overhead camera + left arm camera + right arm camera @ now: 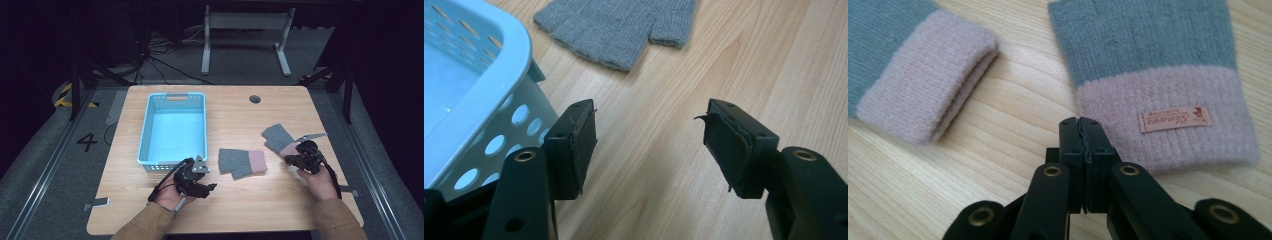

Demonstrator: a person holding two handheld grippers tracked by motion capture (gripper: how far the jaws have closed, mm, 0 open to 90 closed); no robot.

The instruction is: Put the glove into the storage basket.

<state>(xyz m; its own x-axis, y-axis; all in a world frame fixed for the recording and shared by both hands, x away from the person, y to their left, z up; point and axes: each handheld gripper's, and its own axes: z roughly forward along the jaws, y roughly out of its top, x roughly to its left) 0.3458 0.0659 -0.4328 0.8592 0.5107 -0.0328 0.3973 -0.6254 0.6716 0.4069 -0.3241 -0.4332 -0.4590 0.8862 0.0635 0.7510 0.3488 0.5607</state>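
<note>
The right-hand glove lies flat near the table's right edge, pink cuff toward the right gripper; that gripper's jaws are pressed together, empty, just at the cuff; picking it up looks like the step in hand, which calls for opening first; the other glove lies mid-table; the left gripper waits half-open, empty, beside the basket; bare wood lies between.

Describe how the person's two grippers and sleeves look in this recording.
Both sleeves are tan-brown. The left gripper is black, with a grey three-cornered plate on top and a black cable looping off it. The right gripper is black too. Close up, the jaws are black bars with brass-coloured rivets and worn dark pads.
</note>
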